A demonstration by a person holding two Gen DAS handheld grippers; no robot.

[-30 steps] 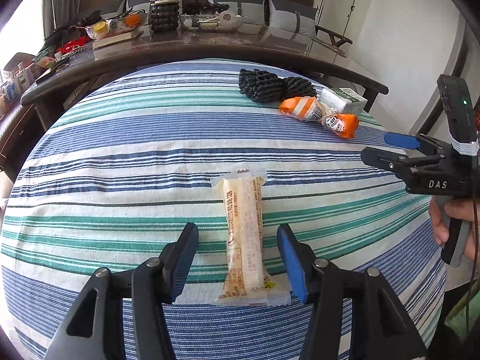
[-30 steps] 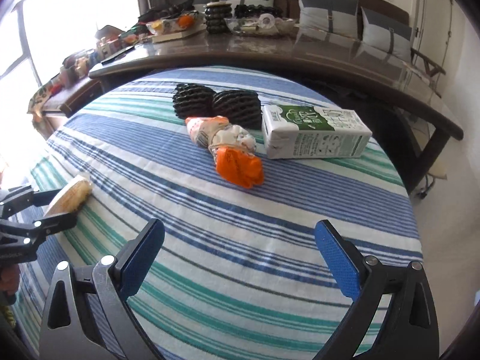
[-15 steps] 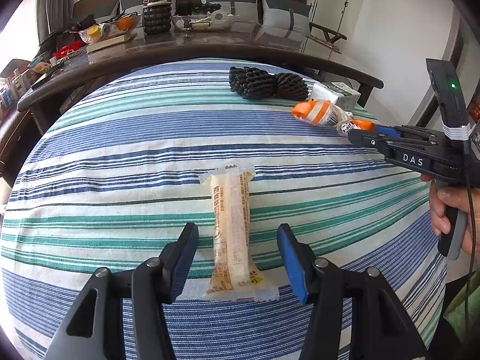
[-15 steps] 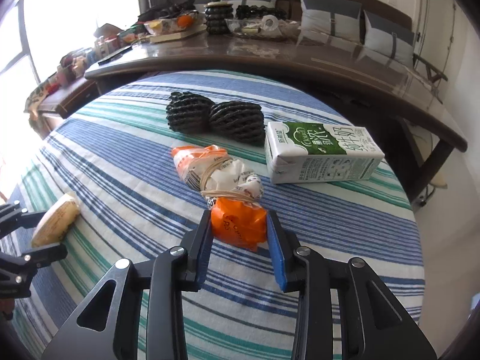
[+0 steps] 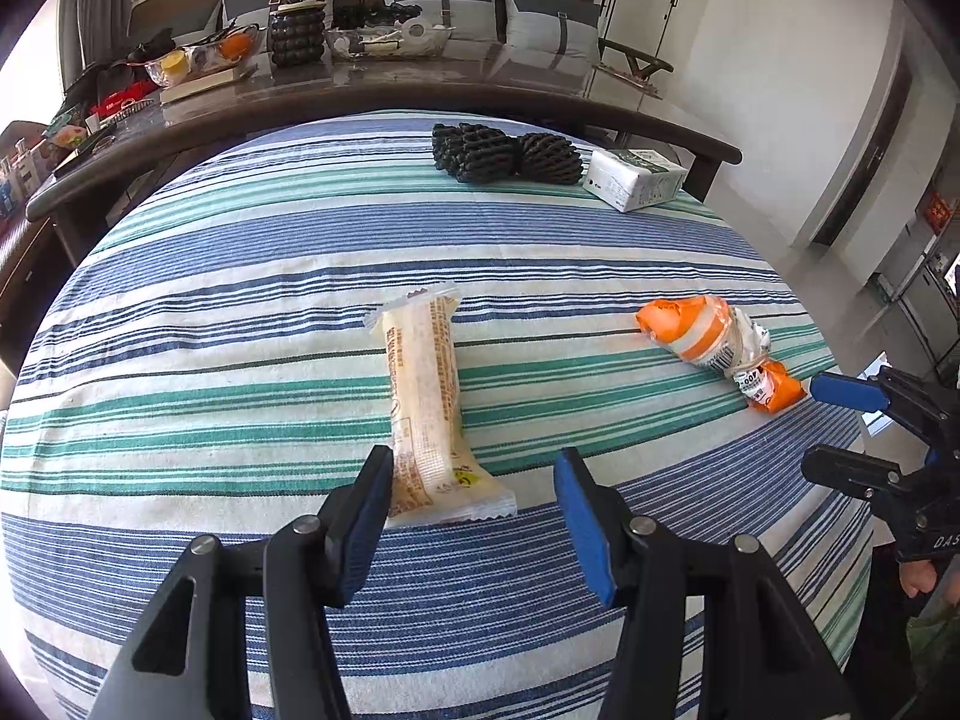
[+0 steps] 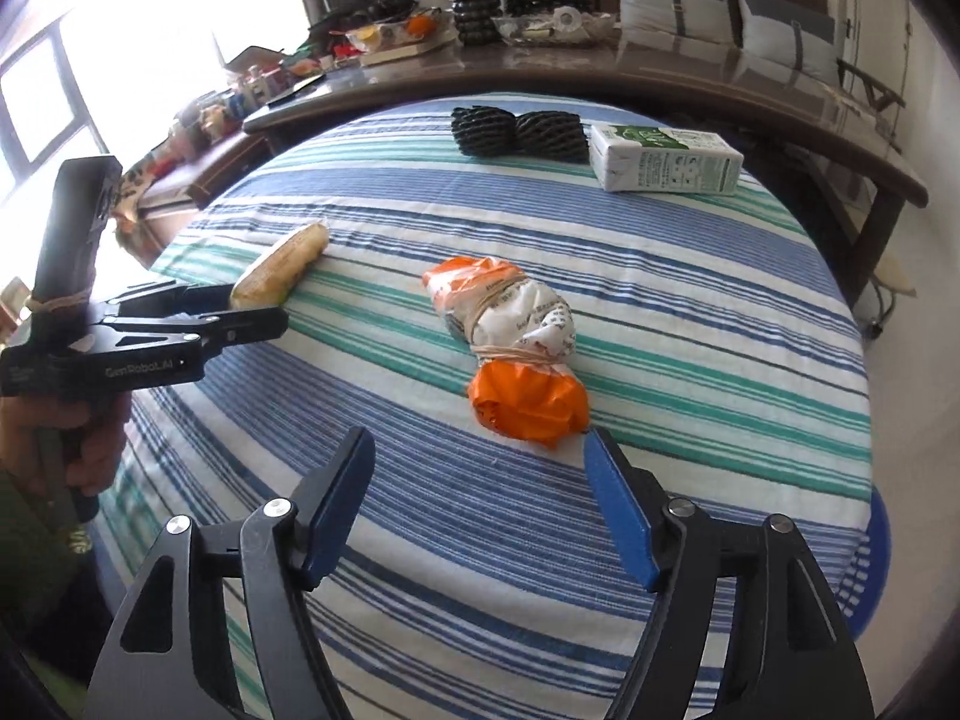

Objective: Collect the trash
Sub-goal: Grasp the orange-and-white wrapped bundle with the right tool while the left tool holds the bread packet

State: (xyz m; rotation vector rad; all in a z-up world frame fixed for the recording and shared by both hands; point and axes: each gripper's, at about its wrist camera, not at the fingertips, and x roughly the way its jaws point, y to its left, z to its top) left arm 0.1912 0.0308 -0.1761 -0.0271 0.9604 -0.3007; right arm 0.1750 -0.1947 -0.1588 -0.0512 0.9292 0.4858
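A long beige snack wrapper (image 5: 427,399) lies on the striped tablecloth; it also shows in the right wrist view (image 6: 281,267). My left gripper (image 5: 474,513) is open, its fingers astride the wrapper's near end. An orange and white bundle tied with rubber bands (image 6: 510,348) lies just ahead of my right gripper (image 6: 480,507), which is open and empty. The bundle also shows in the left wrist view (image 5: 717,348), with the right gripper (image 5: 840,426) beside it.
Two black foam nets (image 6: 519,132) and a green and white milk carton (image 6: 663,159) lie at the table's far side. A dark cluttered counter (image 5: 372,90) curves behind the table. The table's edge drops off at the right (image 6: 864,420).
The right gripper, shut on the orange bundle half a second ago, dragged it toward the near edge and opened, letting it go. The left gripper stays open at the wrapper.
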